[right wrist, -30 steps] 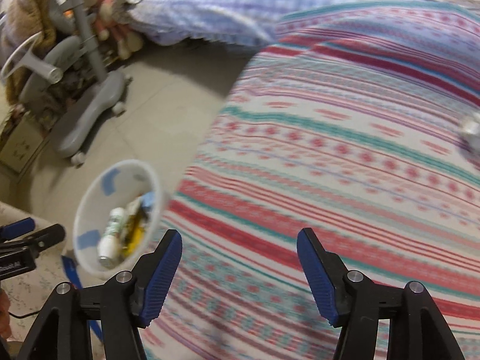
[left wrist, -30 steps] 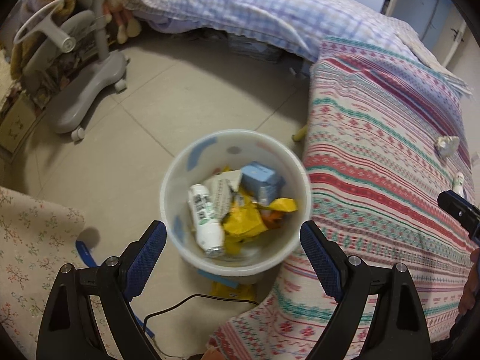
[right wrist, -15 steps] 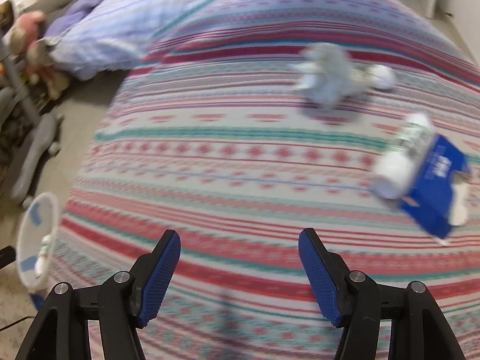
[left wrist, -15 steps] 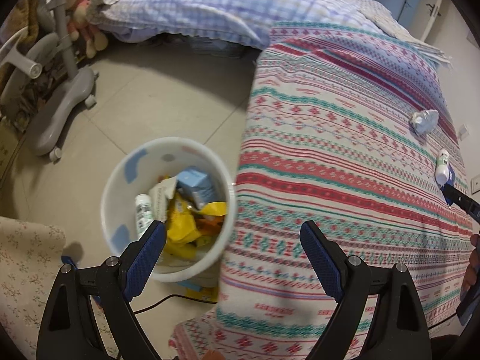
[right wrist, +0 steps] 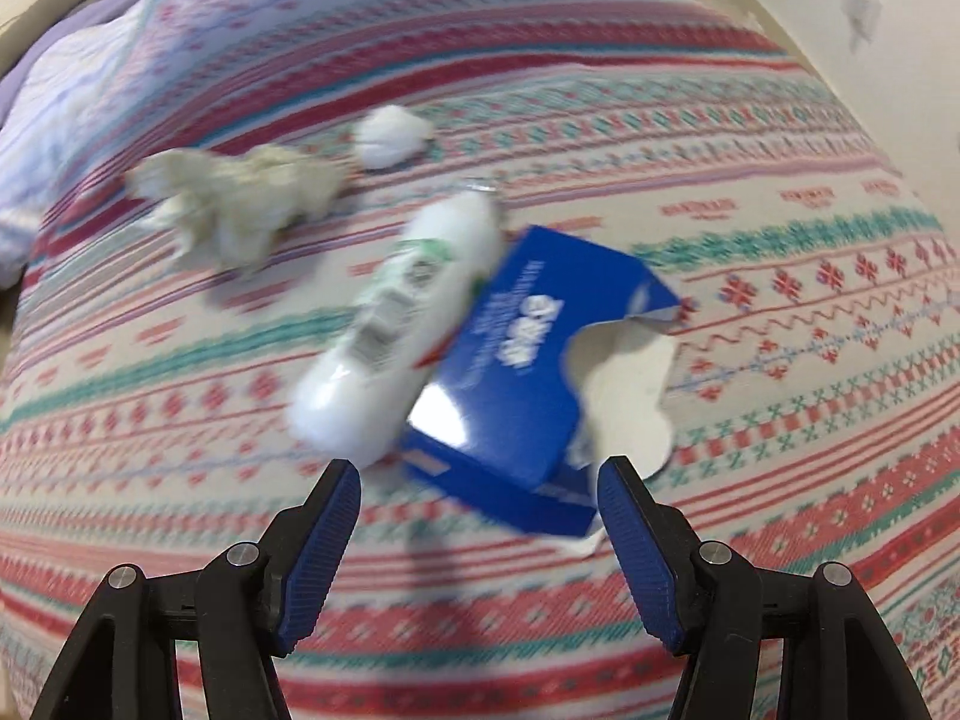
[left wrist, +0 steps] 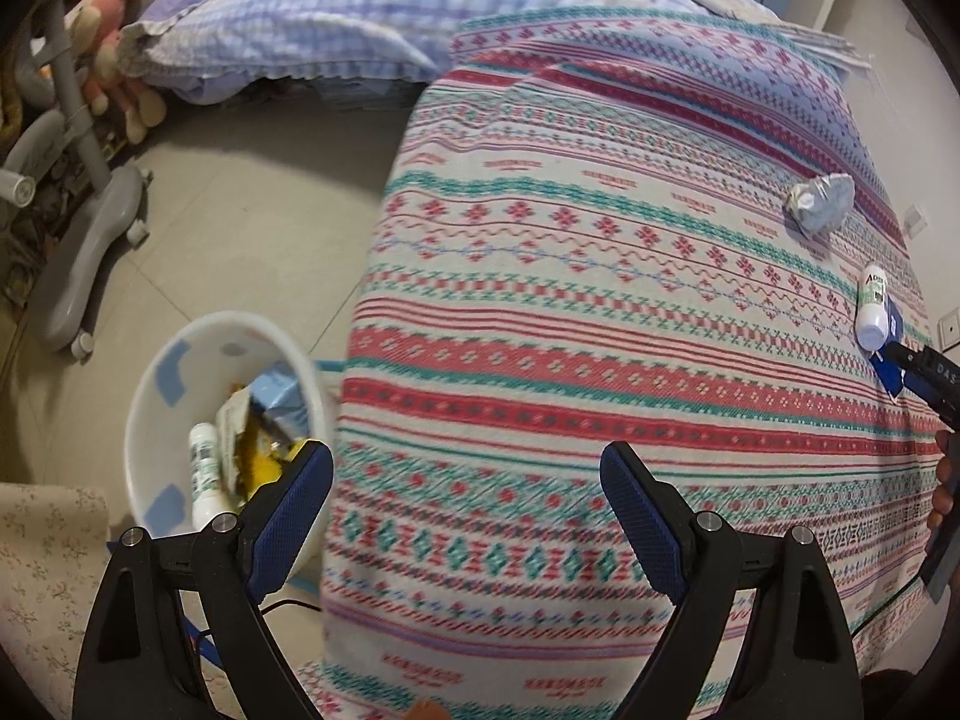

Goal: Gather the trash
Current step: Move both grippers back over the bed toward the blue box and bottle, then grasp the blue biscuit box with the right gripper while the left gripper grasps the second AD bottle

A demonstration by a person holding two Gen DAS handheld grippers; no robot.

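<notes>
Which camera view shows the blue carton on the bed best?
The right wrist view: the blue carton lies large and near, just beyond the open right gripper, with its torn flap and a white bottle against it, though blurred. The left wrist view shows only a small blue corner behind the right gripper's finger.

Left black two-finger gripper with blue ribbed pads (left wrist: pixel 467 483): jaws spread wide, nothing between them, angled steeply downward. Right black two-finger gripper with blue ribbed pads (right wrist: pixel 480 495): jaws apart, pads touching nothing, likewise angled downward.
</notes>
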